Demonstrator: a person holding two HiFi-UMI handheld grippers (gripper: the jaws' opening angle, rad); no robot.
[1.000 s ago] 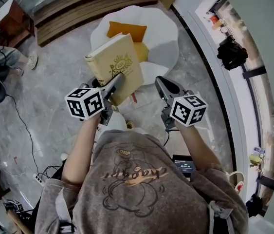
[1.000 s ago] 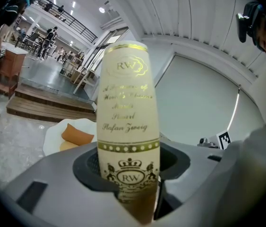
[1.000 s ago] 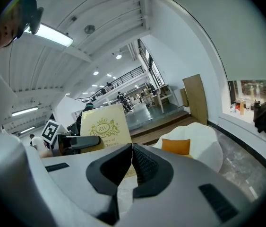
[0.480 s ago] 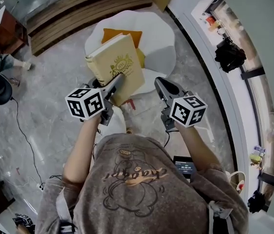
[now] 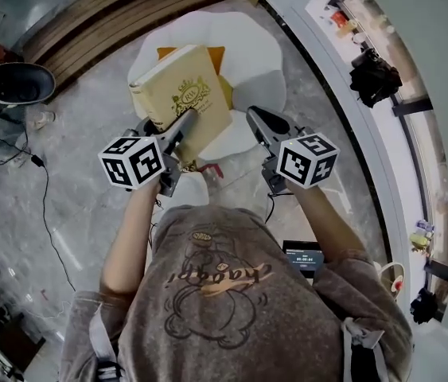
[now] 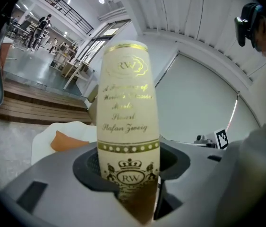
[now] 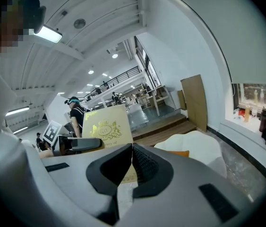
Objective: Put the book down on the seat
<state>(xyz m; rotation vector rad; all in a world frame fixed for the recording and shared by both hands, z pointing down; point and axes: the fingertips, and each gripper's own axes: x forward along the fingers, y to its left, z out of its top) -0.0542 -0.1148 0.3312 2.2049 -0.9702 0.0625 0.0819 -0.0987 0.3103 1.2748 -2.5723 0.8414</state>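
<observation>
A cream hardcover book with gold print is held upright above the floor, with my left gripper shut on its lower edge. In the left gripper view its spine stands between the jaws. Just beyond the book is the white seat, which holds an orange cushion and a yellow one. My right gripper hangs beside the book and apart from it. Its jaws meet with nothing between them. The seat also shows ahead in the right gripper view.
Wooden steps run behind the seat. A curved white ledge with a black bag lies to the right. Cables trail over the marble floor at left, near another person's shoe. A brown board leans against the wall.
Both grippers and the book have come closer to the seat, which now lies right under the book's far end. The grip on the book is unchanged.
</observation>
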